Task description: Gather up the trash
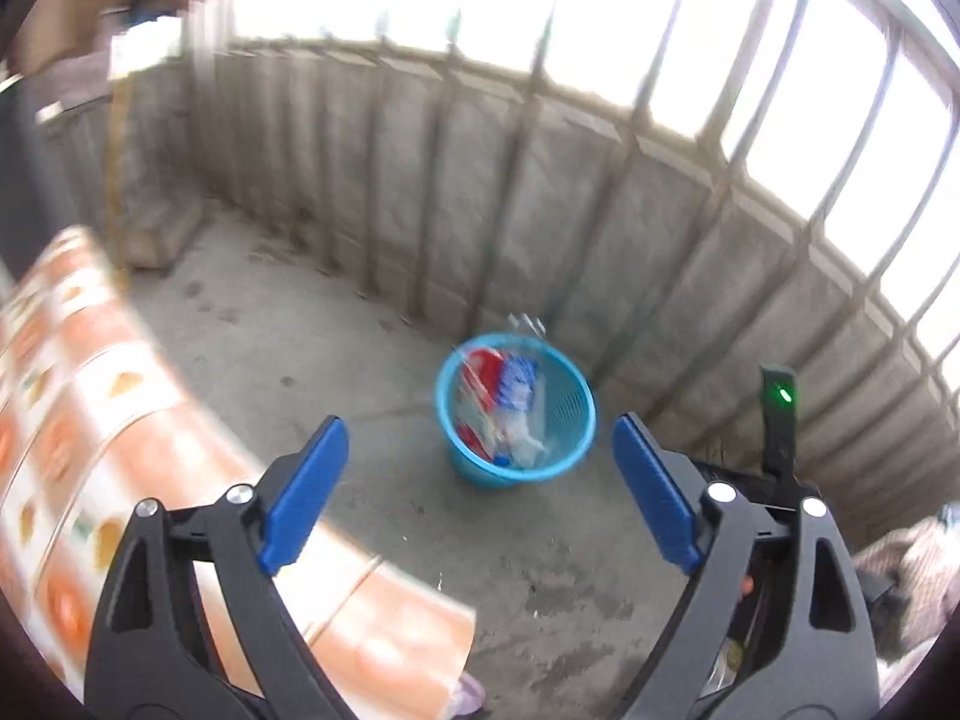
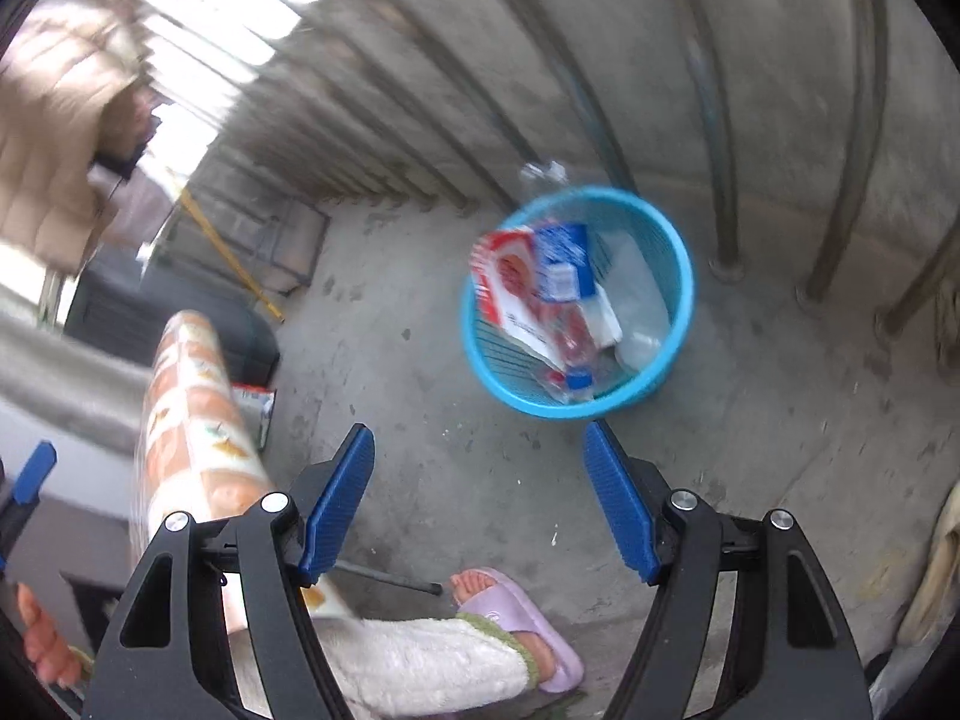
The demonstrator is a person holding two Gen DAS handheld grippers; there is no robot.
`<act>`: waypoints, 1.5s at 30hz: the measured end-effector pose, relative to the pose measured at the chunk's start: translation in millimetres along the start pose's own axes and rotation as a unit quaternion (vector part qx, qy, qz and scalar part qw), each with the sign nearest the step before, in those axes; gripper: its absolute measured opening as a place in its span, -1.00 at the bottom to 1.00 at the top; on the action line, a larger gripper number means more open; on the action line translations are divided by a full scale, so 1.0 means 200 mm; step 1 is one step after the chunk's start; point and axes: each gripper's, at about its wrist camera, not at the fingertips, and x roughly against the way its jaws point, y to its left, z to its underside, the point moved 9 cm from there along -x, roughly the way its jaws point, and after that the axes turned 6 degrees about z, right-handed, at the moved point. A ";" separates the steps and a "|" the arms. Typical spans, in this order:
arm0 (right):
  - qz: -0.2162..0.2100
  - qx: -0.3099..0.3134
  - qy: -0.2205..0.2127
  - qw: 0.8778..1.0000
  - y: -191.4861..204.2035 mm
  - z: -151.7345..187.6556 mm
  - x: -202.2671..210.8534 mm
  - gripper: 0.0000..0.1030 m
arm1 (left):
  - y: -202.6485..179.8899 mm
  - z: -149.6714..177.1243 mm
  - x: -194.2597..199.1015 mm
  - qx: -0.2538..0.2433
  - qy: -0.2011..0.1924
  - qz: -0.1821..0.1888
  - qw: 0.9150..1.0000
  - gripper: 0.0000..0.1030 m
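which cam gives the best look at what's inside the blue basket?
Right wrist. It looks down into the round blue plastic mesh basket, so the red-and-white packet and blue-capped clear bottle separate clearly. Left wrist shows the basket smaller, farther and more side-on, contents blurred together.

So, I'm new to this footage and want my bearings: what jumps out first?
The bright blue basket on the concrete floor by the railing, stuffed with red, white and blue packaging. Then the orange-patterned tablecloth at the left, and a foot in a lilac slipper below the open right tool.
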 end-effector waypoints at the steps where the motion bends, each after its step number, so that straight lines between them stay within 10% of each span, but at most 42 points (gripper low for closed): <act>1: -0.004 0.036 -0.019 0.999 0.11 0.01 0.09 0.51 | 0.04 0.02 0.10 0.019 -0.018 -0.013 1.000 0.78; 7: -0.028 0.211 -0.126 0.969 0.63 0.20 0.56 0.85 | 0.30 0.24 0.65 0.128 -0.086 -0.161 0.975 0.83; 14: -0.074 0.334 -0.185 0.921 1.10 0.56 0.85 0.88 | 0.50 0.63 1.17 0.152 -0.105 -0.345 0.920 0.83; 27: 0.049 0.469 -0.132 0.872 1.35 1.08 0.67 0.88 | 0.73 1.27 1.18 0.343 -0.016 -0.355 0.869 0.83; 45: 0.117 0.424 -0.118 0.890 1.14 1.02 0.62 0.88 | 0.55 1.22 1.06 0.234 0.020 -0.350 0.907 0.83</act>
